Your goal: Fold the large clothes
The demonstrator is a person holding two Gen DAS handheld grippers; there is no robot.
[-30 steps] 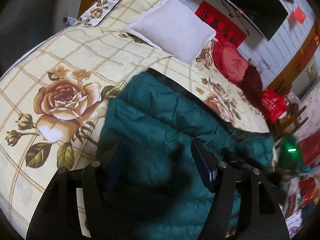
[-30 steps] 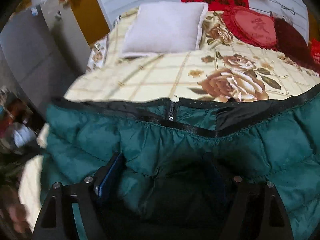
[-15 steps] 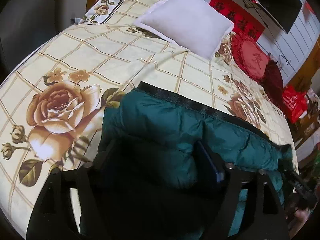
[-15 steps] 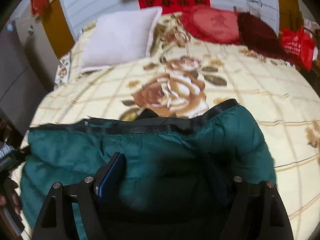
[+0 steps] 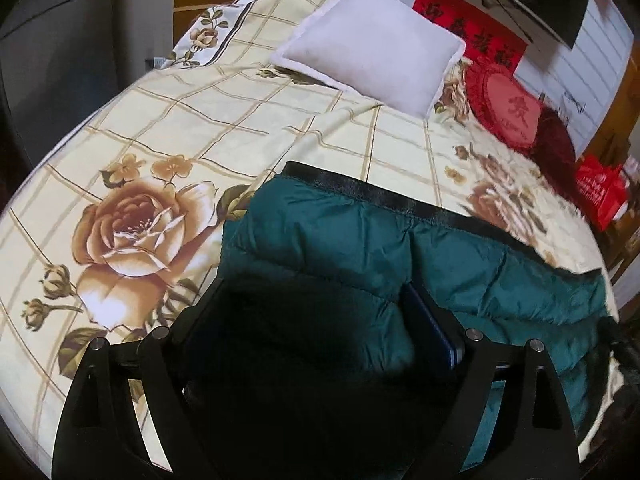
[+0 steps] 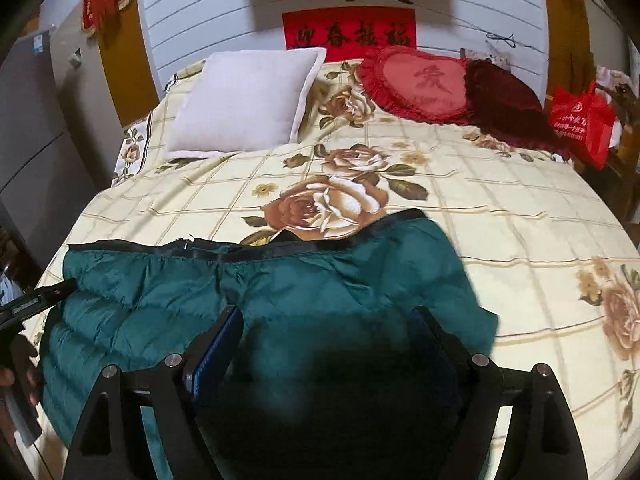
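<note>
Black angular fingers (image 6: pixel 214 350) with blue pads, silver screws (image 5: pixel 473 334) at the pivots

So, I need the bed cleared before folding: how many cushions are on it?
3, at the head: white pillow left, red heart cushion right of it, dark maroon cushion far right.

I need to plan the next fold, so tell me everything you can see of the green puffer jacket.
The green puffer jacket is dark teal, quilted in puffy, slightly shiny panels, with a black band along its far edge and a zipper in that band. It lies spread across the floral bedspread, bunched and wrinkled. Its near part fills the gap between the fingers of the left gripper and right gripper; whether they clamp it is unclear.
</note>
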